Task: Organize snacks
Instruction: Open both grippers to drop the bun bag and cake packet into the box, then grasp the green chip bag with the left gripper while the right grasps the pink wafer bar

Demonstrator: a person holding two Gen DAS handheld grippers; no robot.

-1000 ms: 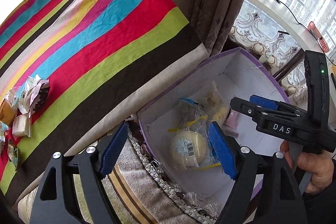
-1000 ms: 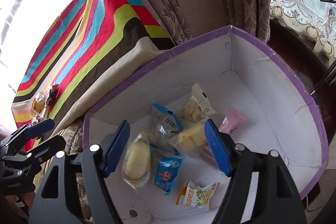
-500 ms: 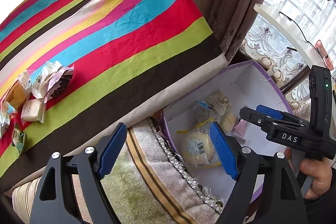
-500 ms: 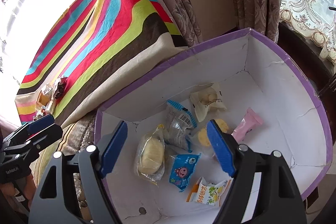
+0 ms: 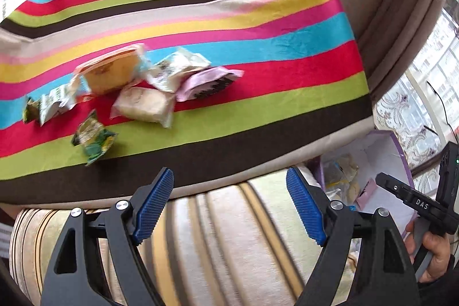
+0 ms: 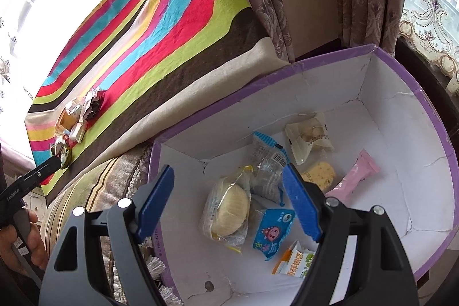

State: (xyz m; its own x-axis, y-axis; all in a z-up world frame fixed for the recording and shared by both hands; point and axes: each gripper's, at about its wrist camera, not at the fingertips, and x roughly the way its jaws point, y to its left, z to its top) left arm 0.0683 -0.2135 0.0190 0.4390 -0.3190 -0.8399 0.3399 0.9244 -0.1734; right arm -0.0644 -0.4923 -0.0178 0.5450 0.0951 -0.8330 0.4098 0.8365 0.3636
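Snacks (image 5: pixel 137 88) lie in a loose cluster on the striped cloth (image 5: pixel 258 53) covering the desk, while several more already sit in the purple-rimmed box (image 6: pixel 407 111) beside it. Your left gripper (image 5: pixel 229 205) hangs over the striped cushion (image 5: pixel 218 243) at the desk's near edge, fingers apart with nothing between them; the right gripper (image 6: pixel 229 202) hovers over the box, fingers apart too and empty.

The step in hand looks like fetching the next packet with the left. Pick one at the edge of the cluster, such as the green wrapper (image 5: pixel 93 141), which lies a little apart from the rest, so the fingers close on one packet only. Come down with the fingers straddling its narrow side and let the pads meet the wrapper's body, not just a crimped end, which would likely slip. The pale soft cake (image 5: pixel 143 106) touches its neighbours, so avoid dragging them. Squeeze gently: these bags look air-filled and crushable. Keep the right gripper clear of the box opening for the drop.
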